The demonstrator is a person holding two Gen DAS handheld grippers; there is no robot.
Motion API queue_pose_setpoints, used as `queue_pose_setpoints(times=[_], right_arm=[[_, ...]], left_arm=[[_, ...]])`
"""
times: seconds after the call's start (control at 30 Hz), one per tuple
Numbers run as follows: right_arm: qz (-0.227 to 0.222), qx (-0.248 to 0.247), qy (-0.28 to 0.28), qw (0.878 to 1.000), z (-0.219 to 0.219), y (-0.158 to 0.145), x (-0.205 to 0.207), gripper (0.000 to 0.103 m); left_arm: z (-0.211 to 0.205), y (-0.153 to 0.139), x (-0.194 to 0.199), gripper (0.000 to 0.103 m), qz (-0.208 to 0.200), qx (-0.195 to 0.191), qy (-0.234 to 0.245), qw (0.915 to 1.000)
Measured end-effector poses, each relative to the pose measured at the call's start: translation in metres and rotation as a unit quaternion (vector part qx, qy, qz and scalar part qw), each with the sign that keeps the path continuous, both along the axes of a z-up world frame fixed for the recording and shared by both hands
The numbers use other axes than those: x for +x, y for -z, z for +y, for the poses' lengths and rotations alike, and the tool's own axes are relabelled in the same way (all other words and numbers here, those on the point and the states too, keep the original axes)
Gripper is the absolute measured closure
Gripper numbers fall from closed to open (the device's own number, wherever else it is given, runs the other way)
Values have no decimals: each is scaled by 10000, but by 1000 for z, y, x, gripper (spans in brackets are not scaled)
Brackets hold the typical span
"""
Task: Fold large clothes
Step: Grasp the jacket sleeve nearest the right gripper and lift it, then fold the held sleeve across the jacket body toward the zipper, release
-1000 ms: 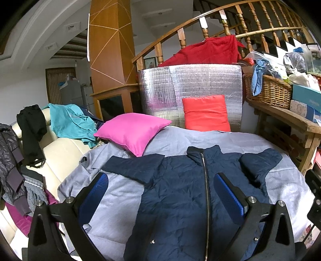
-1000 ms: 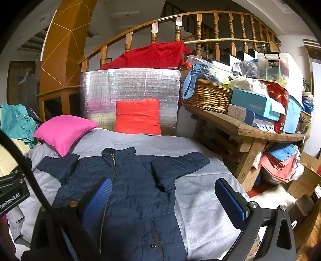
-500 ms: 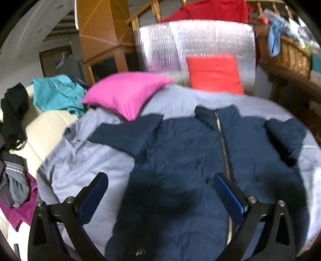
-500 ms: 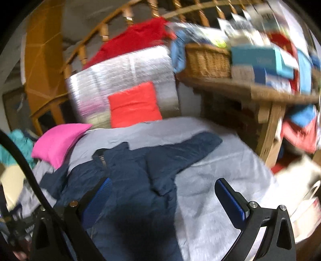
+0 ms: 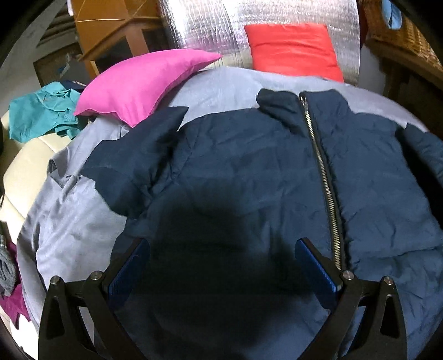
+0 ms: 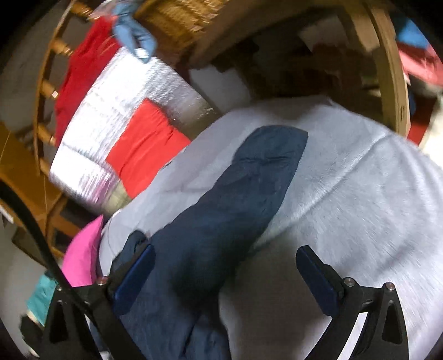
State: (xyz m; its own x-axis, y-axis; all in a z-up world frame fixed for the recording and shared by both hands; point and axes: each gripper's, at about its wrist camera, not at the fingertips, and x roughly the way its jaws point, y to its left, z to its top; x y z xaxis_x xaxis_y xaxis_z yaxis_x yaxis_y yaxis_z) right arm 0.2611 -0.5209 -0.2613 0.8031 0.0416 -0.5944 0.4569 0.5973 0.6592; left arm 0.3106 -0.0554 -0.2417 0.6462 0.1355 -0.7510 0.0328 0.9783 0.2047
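A navy puffer jacket (image 5: 249, 171) lies front up and zipped on a grey sheet (image 5: 72, 221), collar at the far end. My left gripper (image 5: 221, 265) hovers open low over the jacket's left chest, just left of the zipper (image 5: 324, 177); its shadow falls on the fabric. The jacket's left sleeve (image 5: 130, 155) is bent towards a pink pillow. In the tilted, blurred right wrist view the other sleeve (image 6: 243, 188) stretches away across the sheet (image 6: 360, 199). My right gripper (image 6: 224, 274) hangs open above that sleeve's near part, holding nothing.
A pink pillow (image 5: 144, 80) and a red cushion (image 5: 293, 52) sit at the far end against a silver foil panel (image 5: 210, 25). A teal shirt (image 5: 41, 113) lies on a cream sofa at left. A wooden table (image 6: 387, 69) with a wicker basket (image 6: 180, 19) borders the right side.
Both grippers have dropped down and forward towards the jacket. The right one has rolled and swung over the right sleeve. Both stay open.
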Motion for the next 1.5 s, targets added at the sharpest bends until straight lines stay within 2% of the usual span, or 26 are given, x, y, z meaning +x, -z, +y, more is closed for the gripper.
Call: queue_pose_setpoints(times=[0.07, 0.17, 0.27, 0.3, 0.33, 0.37, 0.43, 0.47, 0.5, 0.6, 0.67, 0.83, 0.9, 1.0, 1.07, 1.13, 1.2, 1.27, 1.3, 1.33, 1.5], right_arm=[[20, 388, 9, 9992, -15, 17, 16, 12], [41, 904, 81, 9959, -33, 39, 35, 20], [133, 1158, 98, 9931, -42, 57, 53, 31], [151, 1216, 105, 9924, -43, 62, 56, 37], [143, 1365, 77, 9905, -43, 70, 62, 54], [166, 1443, 54, 9894, -43, 76, 67, 65], [182, 1435, 35, 9895, -39, 78, 71, 73], [114, 1353, 22, 9907, -35, 73, 72, 81], [41, 1250, -17, 9921, -32, 67, 73, 83], [-285, 748, -295, 9964, -9, 31, 70, 84], [-554, 602, -546, 9951, 11, 6, 66, 84], [-986, 334, -1367, 9851, 80, -38, 53, 84], [-1059, 302, -1724, 9789, 114, -47, 50, 84], [-971, 394, -2115, 9717, 158, -42, 53, 84], [-749, 537, -2325, 9682, 184, -28, 59, 82], [-490, 749, -2355, 9677, 197, -13, 62, 81], [-266, 882, -2301, 9688, 202, -3, 57, 71], [-151, 1084, -2135, 9708, 197, 3, 46, 50], [-151, 1174, -2029, 9720, 190, 6, 36, 45], [-168, 1240, -1902, 9737, 183, 6, 29, 41], [-443, 1616, -1201, 9785, 140, 5, -3, 36]], left_arm=[[-3, 5, 4, 0, 37, 113, -1, 9999], [-5, 15, 10, 0, 203, 216, 34, 9996], [-10, 26, 17, 0, 402, 338, 26, 9986], [-11, 27, 17, 0, 377, 357, 21, 9986], [-12, 27, 16, 0, 341, 393, 29, 9986], [-13, 27, 16, 0, 341, 413, 38, 9986], [-12, 29, 16, 0, 362, 389, 49, 9986], [-12, 31, 18, 0, 385, 328, 36, 9987], [-9, 32, 18, 0, 415, 209, 8, 9989], [8, 37, 21, 0, 644, -445, -195, 9967], [20, 40, 20, 0, 742, -867, -306, 9930], [19, 42, 5, 0, 667, -819, -245, 9941], [19, 41, 1, 0, 783, -833, -179, 9933], [20, 38, 0, 0, 1009, -772, 8, 9919], [19, 34, -1, 0, 1101, -702, 112, 9914], [21, 26, -5, 0, 1010, -521, 144, 9934], [25, 13, -12, 0, 655, -379, 120, 9971], [25, 3, -16, 0, 376, -322, 131, 9987], [24, -5, -19, 0, 187, -325, 166, 9992], [23, -9, -21, 0, 84, -335, 190, 9992], [15, -23, -19, 0, -289, -496, 401, 9975]])
